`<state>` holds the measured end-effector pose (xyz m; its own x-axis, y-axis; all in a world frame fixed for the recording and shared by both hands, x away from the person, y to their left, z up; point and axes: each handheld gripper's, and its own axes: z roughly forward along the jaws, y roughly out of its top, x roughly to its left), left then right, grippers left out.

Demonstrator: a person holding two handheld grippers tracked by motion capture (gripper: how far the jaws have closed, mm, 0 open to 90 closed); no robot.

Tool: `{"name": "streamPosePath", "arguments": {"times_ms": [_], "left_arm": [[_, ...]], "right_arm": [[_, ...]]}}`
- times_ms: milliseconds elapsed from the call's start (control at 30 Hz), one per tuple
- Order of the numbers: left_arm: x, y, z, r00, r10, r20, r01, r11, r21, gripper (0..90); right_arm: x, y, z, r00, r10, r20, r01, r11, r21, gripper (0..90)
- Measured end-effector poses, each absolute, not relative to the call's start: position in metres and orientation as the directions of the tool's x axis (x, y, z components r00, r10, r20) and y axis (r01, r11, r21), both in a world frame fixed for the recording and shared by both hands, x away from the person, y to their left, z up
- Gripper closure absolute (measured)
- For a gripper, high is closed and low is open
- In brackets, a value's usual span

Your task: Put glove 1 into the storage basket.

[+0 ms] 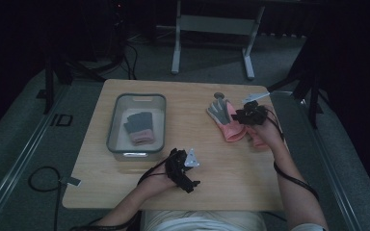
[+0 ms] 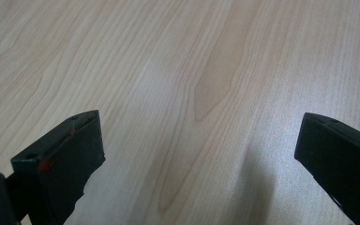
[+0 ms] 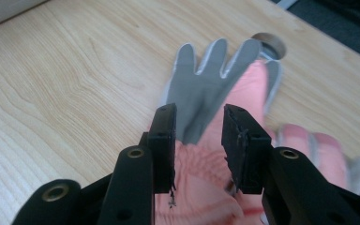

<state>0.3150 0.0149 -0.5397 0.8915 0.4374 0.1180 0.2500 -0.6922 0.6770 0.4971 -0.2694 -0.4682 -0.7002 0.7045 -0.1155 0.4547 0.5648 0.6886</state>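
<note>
Right gripper view: right tool (image 3: 199,124), jaws half closed astride pink-and-grey knit glove (image 3: 215,93) on wooden worktop (image 3: 65,84), pads not yet pressing; glove's long axis toward 12 o'clock. Left tool (image 2: 197,150) wide apart, far off.

Clearance on the tabletop: middle open, both flanks occupied

The tabletop (image 1: 212,159) is bare wood across its middle strip and along the near edge, giving a clear lane between the grey bin (image 1: 136,126) on the left and the pink-and-grey gloves (image 1: 227,120) on the right. The bin's raised walls block level passage on the left; it holds folded gloves (image 1: 138,128), so entry there is from above. The left tongs (image 1: 190,172) stand just beside the bin's near right corner, over bare wood, with their jaws wide apart. The right tongs (image 3: 199,136) straddle a glove, narrowing the right side. A small round object (image 1: 218,95) lies near the far edge, just beyond the glove fingertips.
</note>
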Motion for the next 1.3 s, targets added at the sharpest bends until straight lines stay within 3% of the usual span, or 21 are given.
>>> {"name": "streamPosePath", "arguments": {"times_ms": [200, 333, 500, 533, 667, 867, 1300], "left_arm": [[0.304, 0.015, -0.544, 0.858, 0.484, 0.174, 0.233, -0.667, 0.708, 1.1], [0.304, 0.019, -0.547, 0.844, 0.52, 0.128, 0.269, -0.618, 0.739, 1.1], [0.302, 0.018, -0.553, 0.841, 0.522, 0.139, 0.262, -0.619, 0.74, 1.2], [0.301, 0.017, -0.556, 0.849, 0.512, 0.131, 0.261, -0.621, 0.739, 1.1], [0.3, 0.015, -0.559, 0.856, 0.494, 0.154, 0.244, -0.648, 0.722, 1.1], [0.299, 0.015, -0.56, 0.852, 0.499, 0.159, 0.239, -0.64, 0.73, 1.1], [0.296, 0.016, -0.56, 0.855, 0.49, 0.168, 0.225, -0.644, 0.731, 1.1]], "right_arm": [[0.517, -0.246, -0.484, -0.725, 0.676, -0.133, 0.442, 0.604, 0.664, 64.1], [0.53, -0.238, -0.502, -0.724, 0.675, -0.141, 0.467, 0.631, 0.62, 64.1], [0.537, -0.237, -0.52, -0.713, 0.689, -0.131, 0.513, 0.64, 0.572, 64.1], [0.54, -0.238, -0.525, -0.702, 0.707, -0.084, 0.549, 0.613, 0.568, 70.8], [0.542, -0.236, -0.527, -0.677, 0.734, -0.058, 0.588, 0.587, 0.556, 76.4], [0.54, -0.238, -0.519, -0.598, 0.801, -0.007, 0.647, 0.488, 0.586, 87.8], [0.463, -0.236, -0.452, -0.498, 0.851, 0.168, 0.615, 0.21, 0.76, 88.5]]}}
